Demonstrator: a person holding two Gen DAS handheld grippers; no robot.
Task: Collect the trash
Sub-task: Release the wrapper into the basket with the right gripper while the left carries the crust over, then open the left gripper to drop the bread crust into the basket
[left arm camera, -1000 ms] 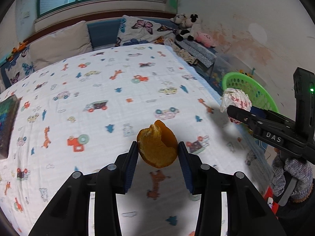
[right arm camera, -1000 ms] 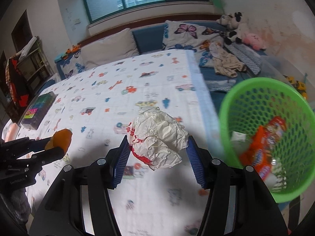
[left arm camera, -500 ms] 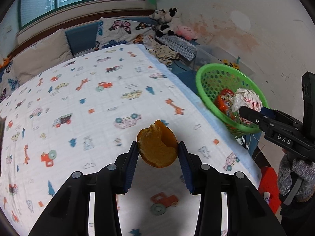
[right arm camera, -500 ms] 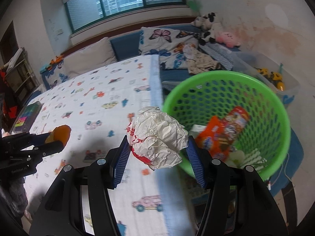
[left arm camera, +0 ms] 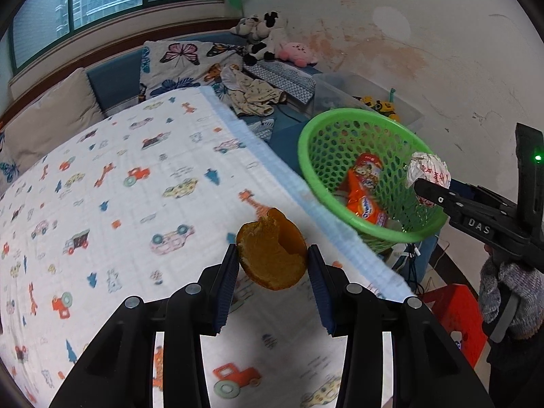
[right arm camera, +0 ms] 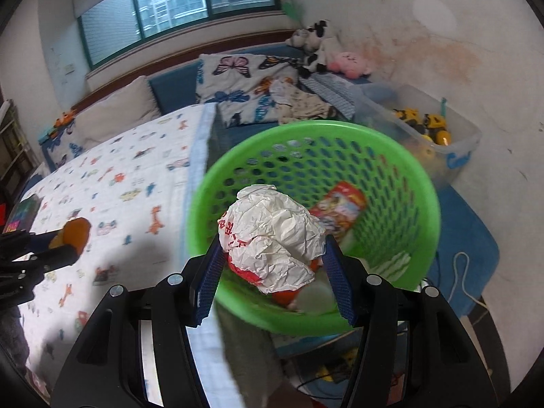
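The right claw (right arm camera: 272,265) pinches a crumpled white paper wrapper (right arm camera: 272,238) with red print. It hangs right above the open mouth of the green plastic basket (right arm camera: 425,204), which sits just off the edge of the bed (right arm camera: 119,176), so a release here would likely drop the wad straight in. The left claw (left arm camera: 272,289) is pressed onto a piece of orange peel (left arm camera: 272,255) and hovers over the patterned bed sheet. From it, the basket lies ahead and to the right, beyond the bed's edge, so the right hand is clearly the nearer one.
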